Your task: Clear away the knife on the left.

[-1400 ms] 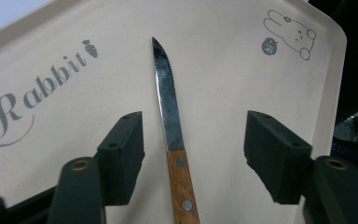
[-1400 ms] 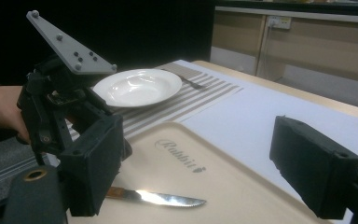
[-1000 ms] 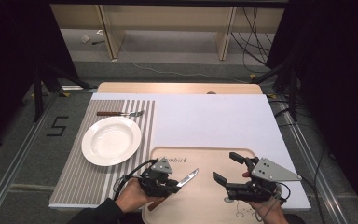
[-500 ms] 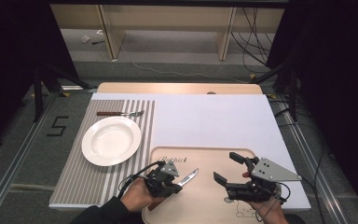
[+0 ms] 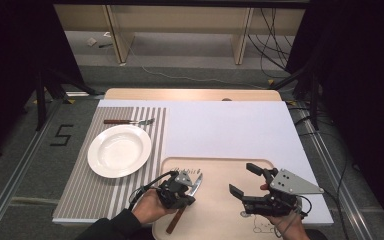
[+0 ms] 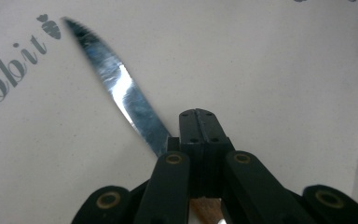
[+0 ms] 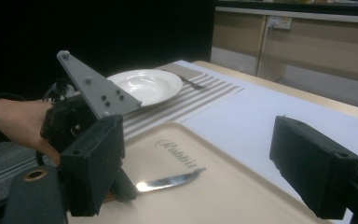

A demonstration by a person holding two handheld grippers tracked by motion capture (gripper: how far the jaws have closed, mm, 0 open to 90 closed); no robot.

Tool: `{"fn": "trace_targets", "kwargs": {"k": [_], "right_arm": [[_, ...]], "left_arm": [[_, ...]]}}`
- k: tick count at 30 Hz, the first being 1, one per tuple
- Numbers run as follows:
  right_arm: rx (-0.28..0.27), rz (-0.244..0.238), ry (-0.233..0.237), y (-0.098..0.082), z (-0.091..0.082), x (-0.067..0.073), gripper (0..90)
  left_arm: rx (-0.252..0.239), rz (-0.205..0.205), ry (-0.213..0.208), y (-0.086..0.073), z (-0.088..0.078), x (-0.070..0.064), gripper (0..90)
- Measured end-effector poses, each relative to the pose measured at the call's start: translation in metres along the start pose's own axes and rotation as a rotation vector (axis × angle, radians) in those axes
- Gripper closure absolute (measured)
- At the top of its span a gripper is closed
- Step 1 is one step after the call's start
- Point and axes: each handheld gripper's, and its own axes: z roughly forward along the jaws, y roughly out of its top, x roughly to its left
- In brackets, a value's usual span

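Where the striped mat [image 5: 87,192] lies at the left, a white plate [image 5: 119,150] sits on it with a fork [image 5: 130,121] just beyond. Next over, on the beige tray [image 5: 220,215], the left gripper [image 5: 184,187] has just closed its jaws on the knife [image 5: 185,202], pinching it about where blade meets wooden handle, though the pads seem to hide the exact spot. The blade points away across the tray, close above it. Further right, the right gripper [image 5: 244,179] hovers over the tray, jaws spread wide with nothing between them.
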Motion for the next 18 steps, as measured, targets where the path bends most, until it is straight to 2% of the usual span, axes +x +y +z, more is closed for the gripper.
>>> {"fn": "trace_targets", "kwargs": {"k": [18], "right_arm": [[-0.001,-0.002,0.002,0.0002,-0.0005,0.0003,18.9]], "left_arm": [[0.052,0.011,-0.005,-0.0023,-0.0023,-0.0005,89.4]]}}
